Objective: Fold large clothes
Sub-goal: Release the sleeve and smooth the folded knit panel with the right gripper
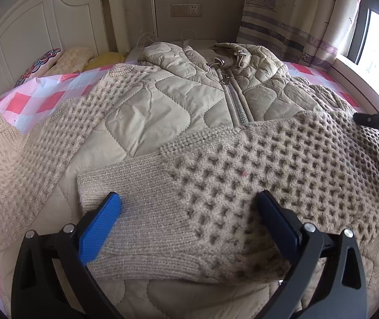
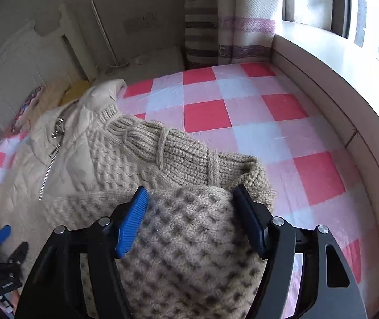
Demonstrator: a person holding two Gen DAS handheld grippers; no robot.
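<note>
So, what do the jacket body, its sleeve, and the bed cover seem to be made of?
Jacket body: smooth quilted fabric with a slight sheen, likely synthetic; stitched puffy panels and a metal-looking zipper.
Sleeve: thick beige knit, wool or acrylic; waffle texture, ribbed cuff.
Bed cover: red, pink and white checks, thin and faintly glossy; plastic or fabric, cannot tell.

Black gripper frames, ribbed blue fingers (image 1: 101, 223), silver screws
</note>
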